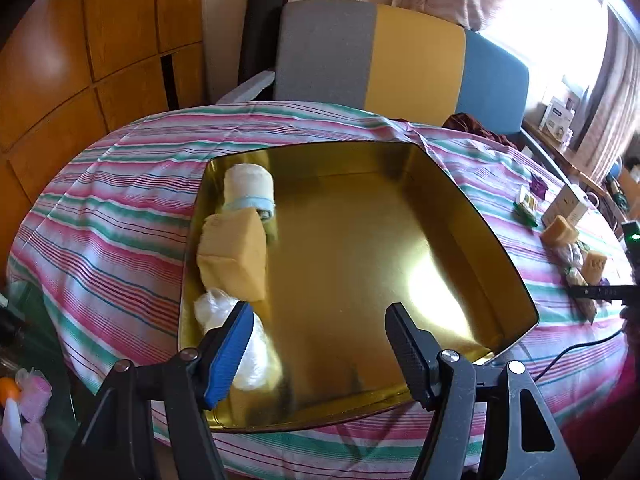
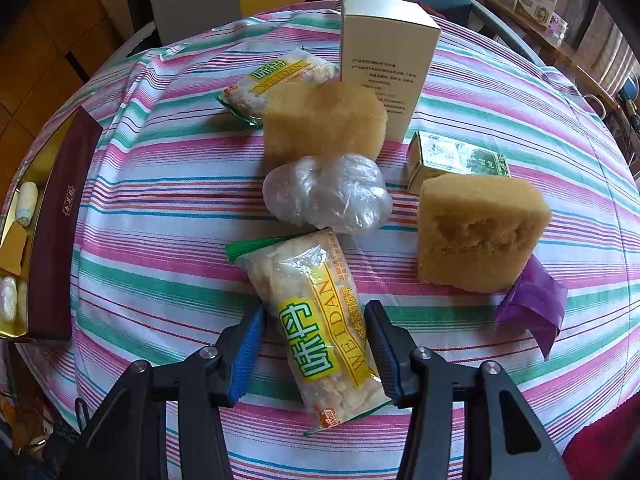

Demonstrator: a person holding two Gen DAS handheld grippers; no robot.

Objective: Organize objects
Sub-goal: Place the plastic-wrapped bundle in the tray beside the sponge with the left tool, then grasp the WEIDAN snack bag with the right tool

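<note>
With the left gripper (image 1: 320, 344) released over the gold tin (image 1: 460, 184) (three items line its left wall), the right gripper (image 2: 316, 352) seems clenched on the cracker packet (image 2: 316, 320) near the table's front edge, so lifting it tinward comes next.

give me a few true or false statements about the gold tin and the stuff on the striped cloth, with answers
1. The gold tin holds three things along one side wall. True: a cloth roll, a yellow sponge and a clear plastic bundle.
2. The left gripper is closed on the yellow sponge. False: its jaws are apart with nothing between them.
3. A snack packet lies between the fingers of the right gripper. True.
4. The white box lies flat on the cloth. False: it stands upright behind a sponge.
5. Only one snack packet is on the table. False: a second packet lies further back.
</note>
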